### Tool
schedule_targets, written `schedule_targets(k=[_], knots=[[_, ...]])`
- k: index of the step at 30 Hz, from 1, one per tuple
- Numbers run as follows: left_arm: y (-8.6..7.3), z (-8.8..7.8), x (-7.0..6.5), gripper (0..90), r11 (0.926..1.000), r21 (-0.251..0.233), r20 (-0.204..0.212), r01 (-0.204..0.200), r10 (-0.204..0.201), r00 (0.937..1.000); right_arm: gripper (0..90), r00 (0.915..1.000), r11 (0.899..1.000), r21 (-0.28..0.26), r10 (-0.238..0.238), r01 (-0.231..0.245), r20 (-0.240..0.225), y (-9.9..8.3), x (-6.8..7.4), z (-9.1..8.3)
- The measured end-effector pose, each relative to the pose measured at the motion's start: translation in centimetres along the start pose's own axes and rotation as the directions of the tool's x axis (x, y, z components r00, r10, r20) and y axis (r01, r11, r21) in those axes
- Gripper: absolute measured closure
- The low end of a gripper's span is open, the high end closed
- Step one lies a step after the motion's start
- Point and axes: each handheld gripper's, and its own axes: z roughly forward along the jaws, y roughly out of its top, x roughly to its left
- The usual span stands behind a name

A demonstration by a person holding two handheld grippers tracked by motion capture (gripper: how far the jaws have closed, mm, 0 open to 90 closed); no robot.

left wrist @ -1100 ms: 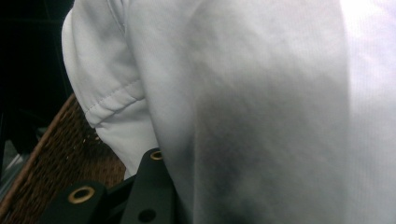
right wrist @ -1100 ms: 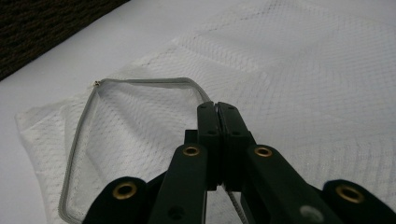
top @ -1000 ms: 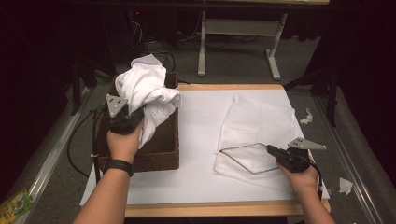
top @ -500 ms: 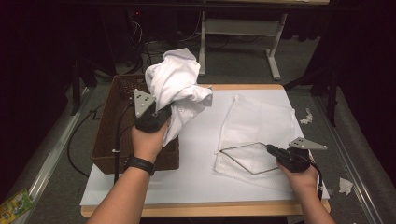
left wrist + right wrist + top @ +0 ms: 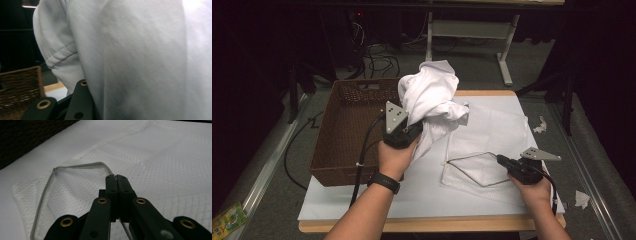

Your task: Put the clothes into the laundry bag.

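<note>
Gripping white garment (image 5: 430, 97) in left gripper (image 5: 408, 131) fingers above basket (image 5: 343, 131) edge, right gripper (image 5: 501, 160) fingers pinching mesh bag (image 5: 492, 135) rim.

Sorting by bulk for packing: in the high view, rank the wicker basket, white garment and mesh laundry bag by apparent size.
1. wicker basket
2. mesh laundry bag, nearly as large, partly covered
3. white garment, bunched and raised toward the camera, so unsure

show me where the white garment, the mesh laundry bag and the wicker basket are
white garment (image 5: 428, 95), high view, bunched middle.
mesh laundry bag (image 5: 497, 132), high view, flat upper panel.
wicker basket (image 5: 324, 150), high view, left wall.
</note>
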Motion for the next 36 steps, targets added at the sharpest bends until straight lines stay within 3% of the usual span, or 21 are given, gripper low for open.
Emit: schedule_targets(k=[5,7,10,17,20,26,29,31,34,36], knots=[[-1.4,-0.4,-2.1,68.4,0.9998,0.011,0.073,0.014,-0.015,0.9973,89.9,1.0,1.0,-0.003,0.003,-0.003,0.002,0.0,0.0,0.0],[-2.1,-0.5,-3.1,68.4,0.9999,0.016,0.095,-0.002,0.0,0.9955,89.9,1.0,1.0,-0.006,-0.001,0.001,0.002,0.0,0.0,0.0],[-2.9,-0.6,-4.0,68.4,0.9997,0.025,0.119,0.004,-0.007,0.9929,89.9,1.0,1.0,-0.009,0.008,-0.008,-0.003,0.0,0.1,-0.1],[-6.2,-0.4,-6.4,68.4,0.9962,0.076,0.158,-0.042,0.03,0.987,89.9,0.9999,1.0,-0.017,0.005,-0.005,-0.011,0.1,0.1,-0.2],[-7.8,-0.4,-7.4,68.4,0.9938,0.104,0.186,-0.04,0.021,0.9824,89.9,0.9998,1.0,-0.019,0.017,-0.017,-0.012,0.1,0.2,-0.2],[-10.5,-0.3,-9.9,68.4,0.9846,0.151,0.251,-0.089,0.049,0.9666,90.0,0.9994,0.999,-0.03,0.023,-0.024,-0.026,0.2,0.3,-0.3],[-11.1,-0.3,-11.0,68.4,0.985,0.164,0.28,-0.054,0.006,0.96,90.0,0.9993,0.999,-0.037,0.025,-0.026,-0.029,0.3,0.3,-0.4],[-11.1,-0.1,-11.7,68.4,0.9856,0.157,0.297,-0.063,0.014,0.9547,90.0,0.9987,0.998,-0.042,0.037,-0.038,-0.034,0.4,0.3,-0.5],[-12.2,0.8,-12.7,68.4,0.975,0.183,0.295,-0.126,0.068,0.953,90.0,0.9969,0.997,-0.058,0.057,-0.06,-0.055,0.6,0.1,-0.6],[-13.4,1.5,-12.9,68.5,0.9632,0.229,0.276,-0.141,0.074,0.9583,90.0,0.995,0.995,-0.067,0.074,-0.078,-0.067,0.6,0.0,-0.8]])
